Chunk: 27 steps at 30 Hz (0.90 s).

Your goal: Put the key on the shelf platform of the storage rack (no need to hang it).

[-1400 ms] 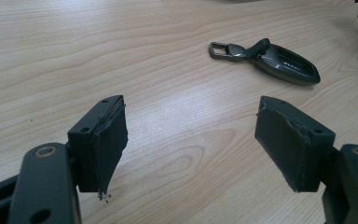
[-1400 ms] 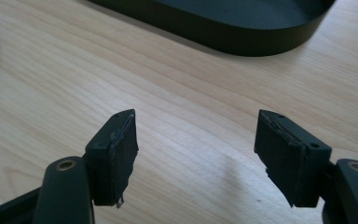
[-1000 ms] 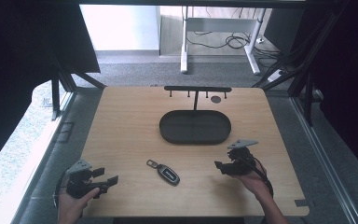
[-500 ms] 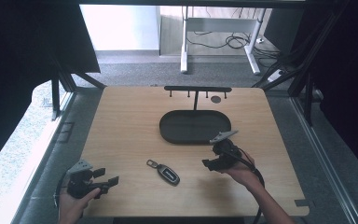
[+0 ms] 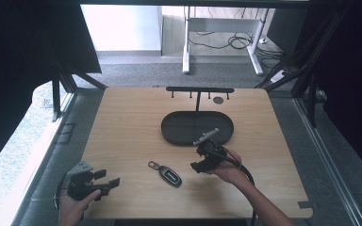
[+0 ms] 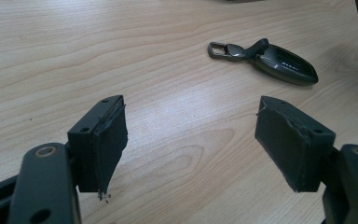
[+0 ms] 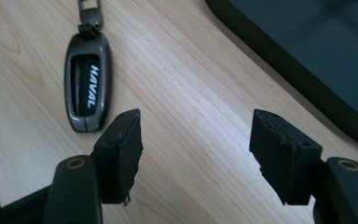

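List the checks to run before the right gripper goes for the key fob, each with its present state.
1. Right gripper open: ok, jaws stand wide apart.
2. Right gripper empty: ok.
3. Key fob free on the table: ok, nothing touches it.
4. Fob between the jaws: not ok, it lies off to one side in the right gripper view.
5. Left gripper out of the way: ok, open near the table's edge.
6. Tray apart from fob: ok.
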{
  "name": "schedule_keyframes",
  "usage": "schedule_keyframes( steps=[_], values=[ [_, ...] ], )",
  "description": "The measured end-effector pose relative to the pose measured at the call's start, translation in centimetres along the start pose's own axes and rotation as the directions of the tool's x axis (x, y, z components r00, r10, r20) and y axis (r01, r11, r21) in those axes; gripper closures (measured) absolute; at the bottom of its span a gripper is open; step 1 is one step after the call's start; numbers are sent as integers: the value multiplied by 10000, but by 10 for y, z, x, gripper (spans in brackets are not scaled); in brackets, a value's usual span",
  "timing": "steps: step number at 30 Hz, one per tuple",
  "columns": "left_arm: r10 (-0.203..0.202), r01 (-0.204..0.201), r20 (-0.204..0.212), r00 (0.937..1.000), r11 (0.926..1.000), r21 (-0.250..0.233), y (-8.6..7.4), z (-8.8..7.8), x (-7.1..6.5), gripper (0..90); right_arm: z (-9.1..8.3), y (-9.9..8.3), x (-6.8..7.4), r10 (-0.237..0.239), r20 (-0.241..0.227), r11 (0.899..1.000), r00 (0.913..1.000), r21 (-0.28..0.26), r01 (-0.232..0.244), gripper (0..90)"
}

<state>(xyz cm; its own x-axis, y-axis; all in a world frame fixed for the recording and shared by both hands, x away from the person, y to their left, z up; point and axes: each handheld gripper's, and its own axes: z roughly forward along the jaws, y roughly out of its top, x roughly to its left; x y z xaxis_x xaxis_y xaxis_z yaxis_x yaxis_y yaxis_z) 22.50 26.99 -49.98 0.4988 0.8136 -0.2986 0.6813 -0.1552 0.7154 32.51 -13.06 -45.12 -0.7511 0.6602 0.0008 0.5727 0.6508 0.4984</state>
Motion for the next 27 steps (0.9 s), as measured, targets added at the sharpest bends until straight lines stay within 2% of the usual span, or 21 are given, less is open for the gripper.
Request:
schedule_keyframes(
  steps=[8, 13, 27],
  values=[
    [20, -20, 0, 10000, 10000, -14, 0, 0, -1, 253, 9, 16, 18, -520, -174, 9986, 9985, 101, 522, 358],
    [-5, 5, -11, 10000, 10000, -22, 0, 0, -1, 253, 17, 24, 29, -1011, -285, 9947, 9945, 172, 1017, 366],
    [5, -5, -47, 10000, 10000, -19, 0, -1, 0, 253, 39, 39, 48, -1386, -628, 9898, 9884, 256, 1405, 366]
  ],
)
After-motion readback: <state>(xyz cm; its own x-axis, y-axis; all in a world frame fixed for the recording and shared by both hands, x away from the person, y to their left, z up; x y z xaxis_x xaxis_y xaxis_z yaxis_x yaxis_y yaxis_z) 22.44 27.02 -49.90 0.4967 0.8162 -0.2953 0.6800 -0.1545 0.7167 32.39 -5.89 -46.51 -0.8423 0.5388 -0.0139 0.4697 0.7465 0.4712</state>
